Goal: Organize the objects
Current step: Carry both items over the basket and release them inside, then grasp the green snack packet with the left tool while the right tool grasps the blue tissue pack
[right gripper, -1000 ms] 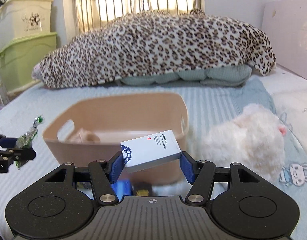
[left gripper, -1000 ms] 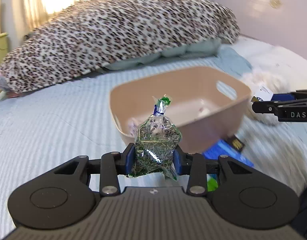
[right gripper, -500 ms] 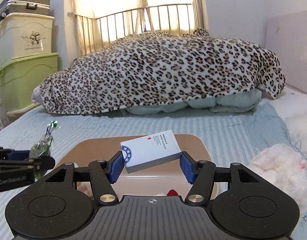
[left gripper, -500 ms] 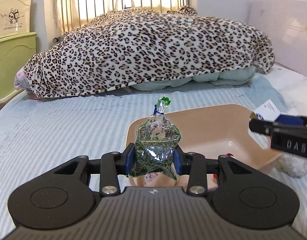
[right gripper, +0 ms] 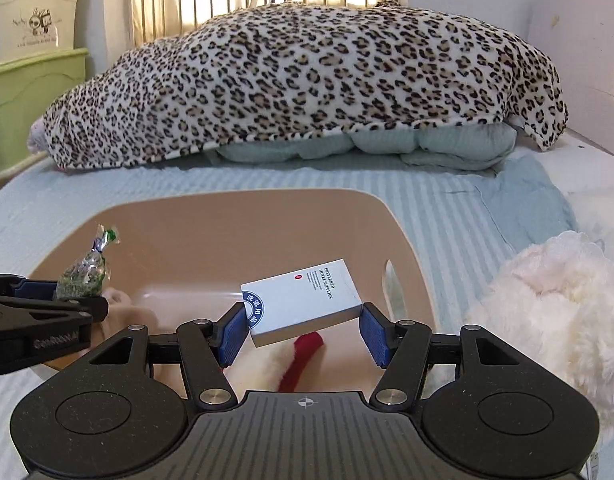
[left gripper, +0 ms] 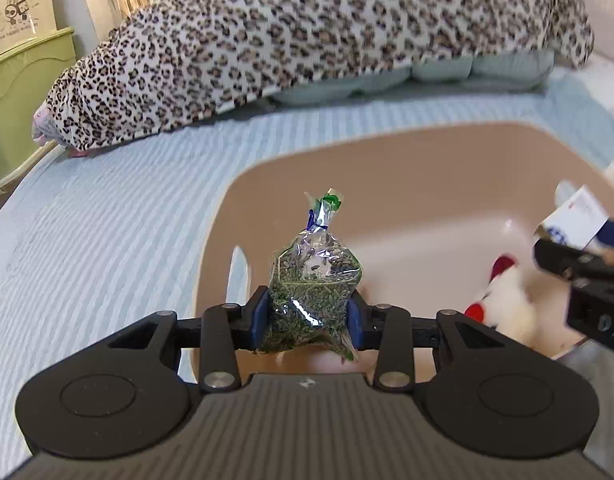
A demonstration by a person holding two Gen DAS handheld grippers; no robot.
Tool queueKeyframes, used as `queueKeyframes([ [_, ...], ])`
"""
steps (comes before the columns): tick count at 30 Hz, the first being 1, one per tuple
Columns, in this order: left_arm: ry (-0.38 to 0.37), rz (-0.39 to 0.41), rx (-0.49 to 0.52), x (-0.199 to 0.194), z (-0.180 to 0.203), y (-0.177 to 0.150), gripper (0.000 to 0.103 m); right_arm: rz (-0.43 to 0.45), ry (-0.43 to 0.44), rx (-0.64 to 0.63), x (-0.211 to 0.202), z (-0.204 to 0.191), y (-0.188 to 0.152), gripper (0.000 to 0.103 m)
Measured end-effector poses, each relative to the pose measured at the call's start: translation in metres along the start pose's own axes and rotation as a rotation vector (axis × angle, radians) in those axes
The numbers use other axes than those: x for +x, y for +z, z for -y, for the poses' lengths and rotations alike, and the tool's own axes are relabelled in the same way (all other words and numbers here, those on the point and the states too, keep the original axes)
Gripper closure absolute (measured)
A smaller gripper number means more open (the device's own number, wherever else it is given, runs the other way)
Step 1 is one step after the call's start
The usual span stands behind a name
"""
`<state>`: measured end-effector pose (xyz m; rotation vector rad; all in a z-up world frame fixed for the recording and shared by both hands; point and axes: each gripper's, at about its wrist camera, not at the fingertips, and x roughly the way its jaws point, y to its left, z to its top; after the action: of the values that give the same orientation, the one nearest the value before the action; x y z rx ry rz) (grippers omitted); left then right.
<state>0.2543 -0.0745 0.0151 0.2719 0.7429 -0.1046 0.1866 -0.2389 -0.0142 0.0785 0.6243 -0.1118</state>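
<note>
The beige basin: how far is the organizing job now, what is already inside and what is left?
Done: a white plush toy with red parts already lies inside the beige basin. In hand: the left gripper holds a clear bag of dried herbs and the right gripper holds a small white box, both above the basin and not yet released. Left: a fluffy white plush on the bed beside the basin.

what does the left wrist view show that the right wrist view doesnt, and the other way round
Only the left wrist view shows the slot handle in the bin's left wall. Only the right wrist view shows the big fluffy white plush lying on the bed outside the bin, and the window bars. Both show the tan bin, the herb bag clamped in the left gripper, the white box gripped by the right gripper, the leopard blanket and a white and red plush inside the bin.
</note>
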Motion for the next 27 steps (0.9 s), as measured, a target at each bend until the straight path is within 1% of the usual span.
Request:
queueKeyframes([
  [2, 0.016, -0.023, 0.005, 0.005, 0.000, -0.003, 0.061, -0.002, -0.007, -0.022, 0.001, -0.003, -0.002, 0.038],
  [6, -0.004, -0.038, -0.017, 0.001, -0.005, -0.003, 0.057, 0.011, 0.004, -0.011, -0.003, -0.002, -0.004, 0.033],
  [7, -0.013, -0.035, -0.021, -0.003, -0.006, -0.003, 0.049, 0.017, 0.004, -0.009, -0.005, -0.002, -0.004, 0.027],
  [8, -0.019, -0.023, -0.023, -0.008, -0.007, -0.003, 0.036, 0.026, 0.004, -0.010, -0.009, -0.002, -0.005, 0.020],
  [9, -0.019, -0.005, -0.022, -0.014, -0.009, -0.004, 0.031, 0.033, 0.004, -0.010, -0.013, -0.001, -0.005, 0.015],
  [10, -0.017, 0.014, -0.019, -0.020, -0.009, -0.004, 0.028, 0.040, 0.003, -0.008, -0.017, -0.002, -0.006, 0.008],
  [11, -0.017, 0.027, -0.009, -0.027, -0.010, -0.005, 0.028, 0.050, 0.007, -0.010, -0.023, -0.002, -0.007, 0.004],
  [14, -0.011, 0.053, 0.011, -0.042, -0.017, -0.009, 0.021, 0.061, 0.005, -0.016, -0.035, -0.003, -0.008, 0.000],
  [16, -0.002, 0.057, 0.009, -0.050, -0.023, -0.012, 0.019, 0.059, 0.012, -0.005, -0.042, -0.002, -0.008, 0.000],
  [20, -0.017, 0.056, -0.015, -0.065, -0.038, -0.017, 0.018, 0.038, 0.025, 0.012, -0.055, -0.002, -0.009, 0.000],
  [27, -0.046, 0.039, -0.013, -0.085, -0.054, -0.028, 0.015, -0.001, 0.020, -0.032, -0.081, -0.005, -0.025, 0.000],
])
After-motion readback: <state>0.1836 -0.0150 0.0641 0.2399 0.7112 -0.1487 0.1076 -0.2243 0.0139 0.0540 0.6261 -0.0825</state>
